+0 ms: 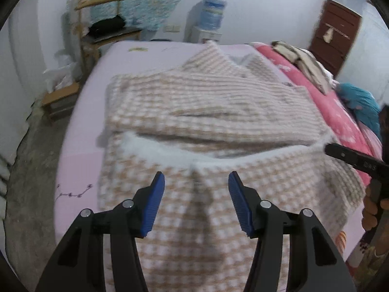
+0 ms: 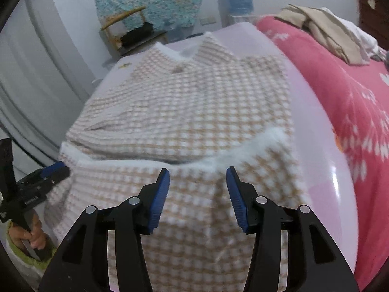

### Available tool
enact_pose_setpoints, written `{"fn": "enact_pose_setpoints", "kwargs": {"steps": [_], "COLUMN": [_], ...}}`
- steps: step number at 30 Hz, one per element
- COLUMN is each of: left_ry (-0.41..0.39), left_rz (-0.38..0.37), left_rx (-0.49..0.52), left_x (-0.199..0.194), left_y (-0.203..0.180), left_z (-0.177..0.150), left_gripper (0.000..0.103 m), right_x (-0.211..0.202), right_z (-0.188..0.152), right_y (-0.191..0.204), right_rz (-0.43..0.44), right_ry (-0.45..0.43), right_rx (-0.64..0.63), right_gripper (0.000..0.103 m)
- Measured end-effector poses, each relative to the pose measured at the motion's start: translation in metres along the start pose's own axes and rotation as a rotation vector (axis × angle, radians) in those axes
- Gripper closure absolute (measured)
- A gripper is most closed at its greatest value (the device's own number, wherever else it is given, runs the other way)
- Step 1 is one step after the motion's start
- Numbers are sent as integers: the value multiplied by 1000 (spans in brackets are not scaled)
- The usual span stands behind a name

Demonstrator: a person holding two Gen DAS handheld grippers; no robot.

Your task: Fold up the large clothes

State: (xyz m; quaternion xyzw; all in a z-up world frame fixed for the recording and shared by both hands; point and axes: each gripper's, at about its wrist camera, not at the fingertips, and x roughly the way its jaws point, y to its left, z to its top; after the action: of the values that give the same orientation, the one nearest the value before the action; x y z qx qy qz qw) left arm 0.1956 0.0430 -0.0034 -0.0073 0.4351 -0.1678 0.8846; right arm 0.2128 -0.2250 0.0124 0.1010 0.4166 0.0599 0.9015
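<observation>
One bed [image 1: 80, 112] with a pale lilac sheet fills most of both views. On its right side lies one pink blanket [image 2: 340, 92] with white flowers, and on the far end of this blanket there is one small heap of beige and white clothes [image 2: 333, 36].

In the middle of the bed lies one large checked garment [image 1: 206, 112], beige and white, with a white fluffy lining. Its collar is at the far end. Its near part is folded over toward the far side, so the white edge runs across from left to right.

Behind the bed stand one wooden chair [image 1: 97, 31] at the far left and one water dispenser with a blue bottle [image 1: 211, 14].

There are two tools. The left tool [image 1: 196, 194] is above the near part of the garment, its two blue pads apart, nothing between them. The right tool [image 2: 197, 189] is also above the near part, its pads apart and empty.
</observation>
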Motion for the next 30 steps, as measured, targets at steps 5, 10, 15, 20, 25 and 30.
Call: {"fn": "enact_pose_setpoints", "kwargs": {"steps": [5, 10, 15, 20, 25, 30], "left_ry": [30, 80, 48, 47, 74, 15], "left_rz": [-27, 60, 8, -21, -10, -29], "left_rx": [94, 129, 104, 153, 112, 169], "left_x": [7, 30, 6, -15, -11, -35], "left_y": [-28, -36, -37, -42, -36, -47], "left_z": [-13, -22, -20, -40, -49, -51], "left_gripper": [49, 47, 47, 47, 47, 47], "right_x": [2, 38, 8, -14, 15, -17], "right_z": [-4, -15, -18, -41, -56, -56], "right_y": [21, 33, 43, 56, 51, 56], "right_rz": [41, -3, 20, 56, 44, 52], "right_ry": [12, 89, 56, 54, 128, 91], "right_rx": [-56, -104, -122, -176, -145, -154], "right_gripper": [56, 55, 56, 56, 53, 53]}}
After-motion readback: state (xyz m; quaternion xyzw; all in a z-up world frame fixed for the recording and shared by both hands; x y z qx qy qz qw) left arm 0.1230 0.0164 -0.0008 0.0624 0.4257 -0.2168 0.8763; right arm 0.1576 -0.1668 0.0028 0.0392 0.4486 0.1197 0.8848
